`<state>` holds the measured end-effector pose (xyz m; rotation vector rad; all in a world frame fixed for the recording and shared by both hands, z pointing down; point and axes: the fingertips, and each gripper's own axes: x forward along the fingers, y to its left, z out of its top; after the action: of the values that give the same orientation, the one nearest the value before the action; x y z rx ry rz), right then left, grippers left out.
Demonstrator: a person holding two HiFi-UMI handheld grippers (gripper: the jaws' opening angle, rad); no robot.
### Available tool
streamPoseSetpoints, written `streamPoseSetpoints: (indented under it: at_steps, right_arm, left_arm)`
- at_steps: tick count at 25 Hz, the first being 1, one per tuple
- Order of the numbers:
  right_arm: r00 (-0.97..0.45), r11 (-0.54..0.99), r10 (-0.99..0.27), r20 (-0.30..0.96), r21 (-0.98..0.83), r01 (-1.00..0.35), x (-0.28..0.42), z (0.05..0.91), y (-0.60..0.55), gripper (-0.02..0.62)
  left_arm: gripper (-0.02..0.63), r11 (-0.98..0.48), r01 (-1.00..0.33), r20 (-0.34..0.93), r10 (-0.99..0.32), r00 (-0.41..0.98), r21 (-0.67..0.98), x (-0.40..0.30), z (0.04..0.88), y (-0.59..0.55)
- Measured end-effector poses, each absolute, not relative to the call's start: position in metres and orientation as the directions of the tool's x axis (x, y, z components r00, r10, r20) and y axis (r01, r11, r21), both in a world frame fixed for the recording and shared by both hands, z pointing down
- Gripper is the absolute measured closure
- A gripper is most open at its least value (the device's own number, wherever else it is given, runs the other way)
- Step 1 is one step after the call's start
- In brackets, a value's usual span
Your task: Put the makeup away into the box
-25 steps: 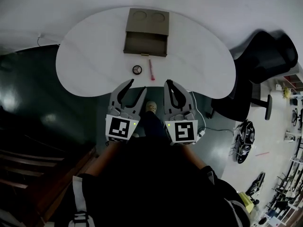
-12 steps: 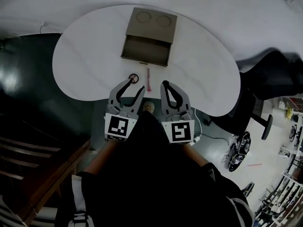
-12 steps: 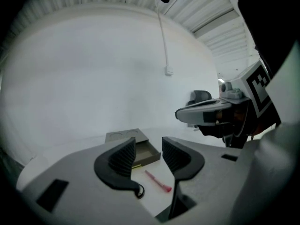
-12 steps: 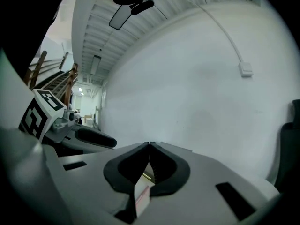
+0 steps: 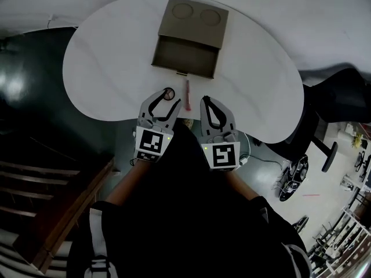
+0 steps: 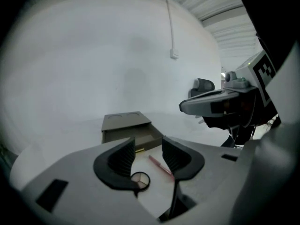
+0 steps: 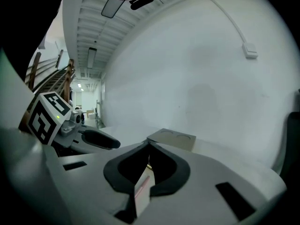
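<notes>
Left gripper [image 5: 166, 103] jaws apart, empty, near round black compact [image 5: 168, 93] at centre frame. Right gripper [image 5: 210, 101] jaws together, empty.

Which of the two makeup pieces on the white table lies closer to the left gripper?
The small round black-rimmed compact, just ahead of the open left gripper; the thin pink pencil lies further right.

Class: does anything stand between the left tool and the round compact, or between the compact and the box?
Nothing visible. The open left tool faces the round black compact; bare white table leads to the open brown box.
</notes>
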<state>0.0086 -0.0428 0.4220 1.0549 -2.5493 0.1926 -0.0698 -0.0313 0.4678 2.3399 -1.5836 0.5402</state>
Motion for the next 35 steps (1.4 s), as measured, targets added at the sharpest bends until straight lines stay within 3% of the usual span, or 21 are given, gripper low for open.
streamPoseSetpoints:
  at_steps: [20, 35]
  right_arm:
    - [-0.633, 0.726, -0.595, 0.495, -0.006, -0.687, -0.015, 0.472, -0.06, 0.572]
    - [-0.615, 0.711, -0.611, 0.498, 0.004, -0.704, -0.016, 0.472, -0.065, 0.574]
  left_arm:
    - [0.382, -0.446, -0.894, 0.704, -0.624, 0.339, 0.036, -0.088, 0.583, -0.037]
    - [0.388, -0.493, -0.87, 0.71, -0.599, 0.37, 0.037, -0.088, 0.584, -0.042]
